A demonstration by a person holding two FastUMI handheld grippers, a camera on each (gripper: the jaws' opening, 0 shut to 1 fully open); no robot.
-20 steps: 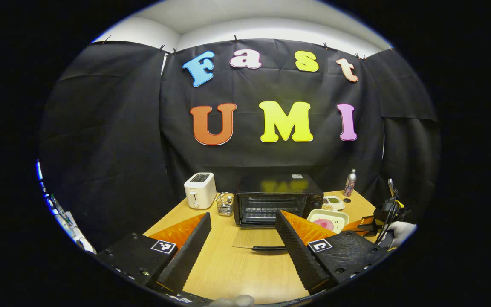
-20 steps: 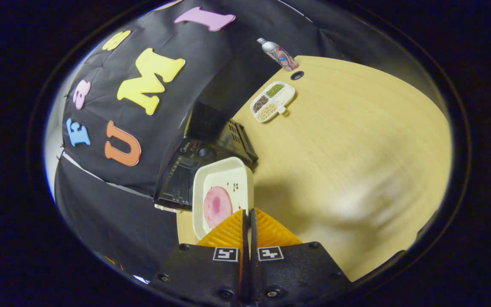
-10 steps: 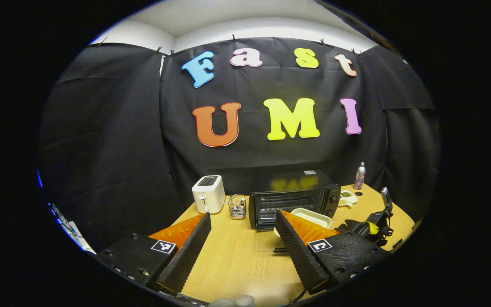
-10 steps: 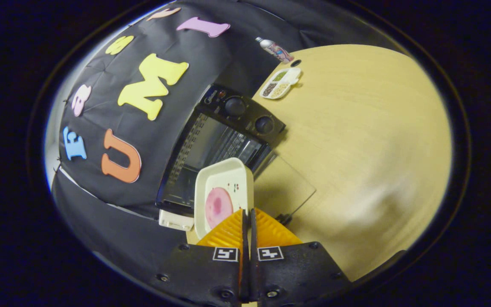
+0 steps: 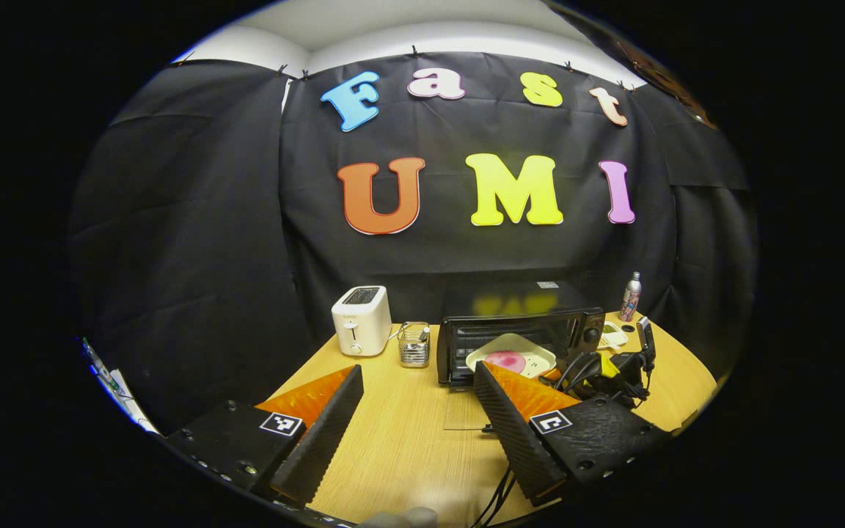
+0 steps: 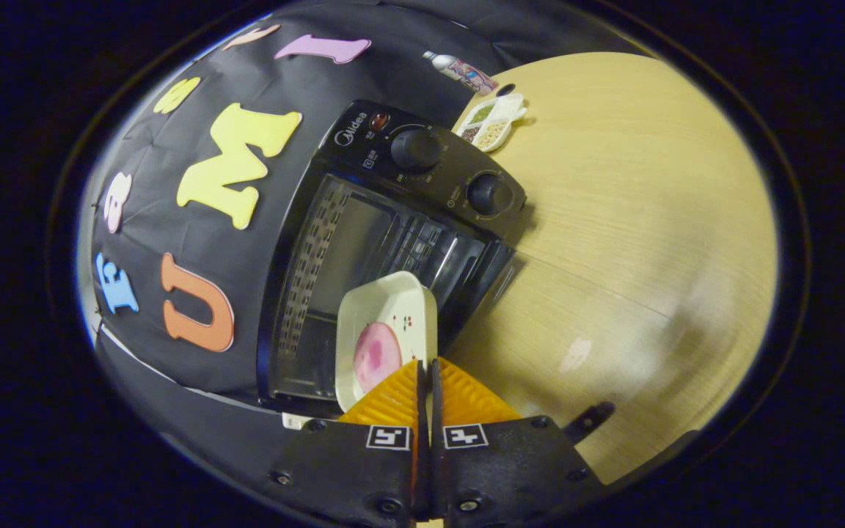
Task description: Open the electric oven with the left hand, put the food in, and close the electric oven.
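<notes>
**Loading the plate into the open oven**

Listing left to right, left gripper view. White two-slot toaster (image 5: 361,320): at the back of the light wooden table (image 5: 408,447), clear of the work. Small wire-mesh basket (image 5: 414,343): just beside the oven's left flank. Left gripper (image 5: 416,411): held low and back from the oven, fingers spread wide, holding nothing. Black electric oven (image 5: 521,323): glass door (image 5: 466,409) dropped flat onto the table, cavity exposed. Cream rectangular plate with a pink round slice of food (image 5: 512,358): at the oven mouth, above the lowered door. Right gripper (image 6: 426,378): closed narrowly on the plate's near rim, both fingers pinching it. Divided white snack tray (image 6: 494,122) and slim patterned bottle (image 6: 459,69): past the oven's control knobs (image 6: 452,172), well apart.

Handling, as a judgement: keep the plate level and square to the opening, slide it straight onto the rack, release only once it rests.

Clearances: cavity side walls close to the plate's edges; door front edge and handle lie beneath the approach. Open table lies right of the oven.
</notes>
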